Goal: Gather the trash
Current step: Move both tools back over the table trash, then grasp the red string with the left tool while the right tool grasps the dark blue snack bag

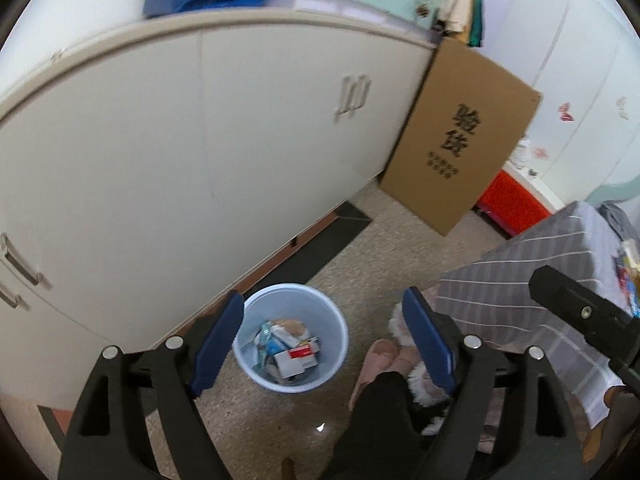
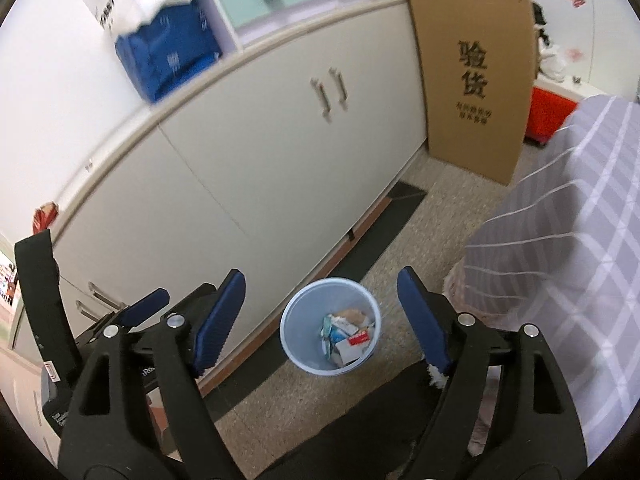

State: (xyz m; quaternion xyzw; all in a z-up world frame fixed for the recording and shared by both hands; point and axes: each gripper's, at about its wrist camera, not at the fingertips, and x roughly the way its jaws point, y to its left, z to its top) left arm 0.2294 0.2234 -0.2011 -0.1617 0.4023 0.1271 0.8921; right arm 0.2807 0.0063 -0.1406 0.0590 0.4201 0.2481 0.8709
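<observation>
Speckled beige floor point(image 2: 320, 408) underfoot. Long run of white cabinet doors point(image 2: 248, 184) with metal handles along the left. Tall cardboard box point(image 2: 472, 80) leaning upright at the far end. Grey checked cloth point(image 2: 560, 240) draped over furniture on the right.

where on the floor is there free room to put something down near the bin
Bare floor lies between the bin, the cardboard box and the checked cloth. It is crowded right of the bin in the left wrist view, where a slippered foot stands.
</observation>
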